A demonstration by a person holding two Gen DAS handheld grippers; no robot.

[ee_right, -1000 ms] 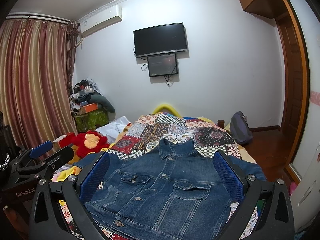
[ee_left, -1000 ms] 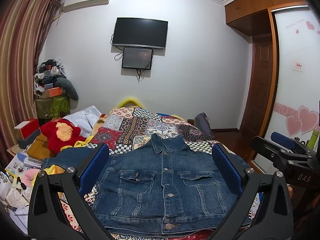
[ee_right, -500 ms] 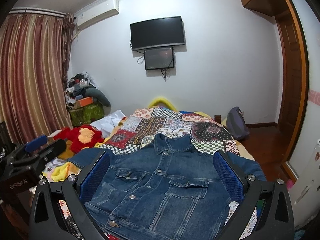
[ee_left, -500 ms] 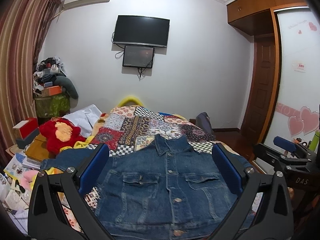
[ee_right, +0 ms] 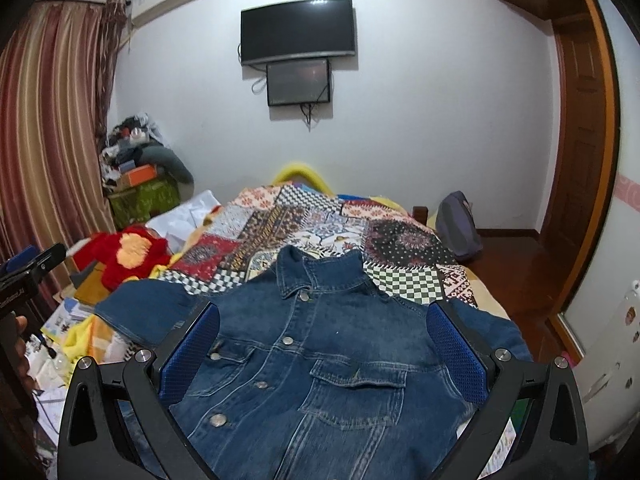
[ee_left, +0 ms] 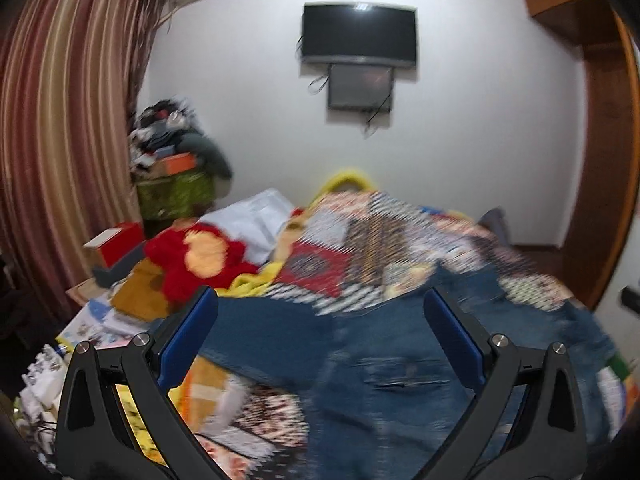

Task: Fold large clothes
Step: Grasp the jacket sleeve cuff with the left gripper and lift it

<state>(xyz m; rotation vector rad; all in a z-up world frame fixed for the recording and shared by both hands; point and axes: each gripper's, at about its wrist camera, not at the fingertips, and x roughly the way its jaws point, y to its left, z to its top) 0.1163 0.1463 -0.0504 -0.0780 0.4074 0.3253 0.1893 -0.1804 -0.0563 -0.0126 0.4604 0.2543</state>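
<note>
Both grippers (ee_left: 320,344) (ee_right: 324,352) gape empty above the jacket (ee_right: 320,360), nothing folded yet; you should take the left sleeve (ee_right: 144,316) first.

Patchwork quilt (ee_right: 320,224) covering the bed, red plush toy (ee_right: 124,254) at its left edge, wall-mounted television (ee_right: 298,30) above a smaller screen (ee_right: 298,82), striped curtain (ee_right: 48,120), grey backpack (ee_right: 458,220) on the floor

Likely bedroom: quilted bed (ee_right: 400,240), wall TV (ee_right: 298,30)
</note>
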